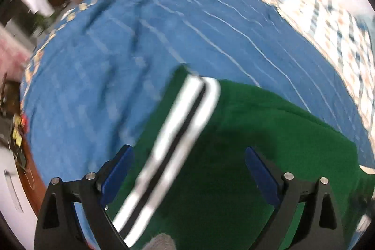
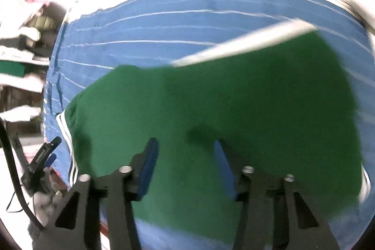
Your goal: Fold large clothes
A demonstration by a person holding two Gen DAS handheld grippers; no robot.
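Blue striped bedding (image 1: 98, 76) covers the work surface, with a patterned sheet (image 1: 328, 15) at its far edge. Over it, the left gripper (image 1: 187, 170) stands wide and empty above the green garment (image 1: 269, 137), near its white-and-black striped band (image 1: 180, 139). The right gripper (image 2: 185, 163) hangs half open above the garment's plain middle (image 2: 234, 90), gripping nothing. Both views are smeared by motion. The risk, I judge: a hurried pinch catches bedding along with the cloth, or only one layer, dragging the fold crooked.
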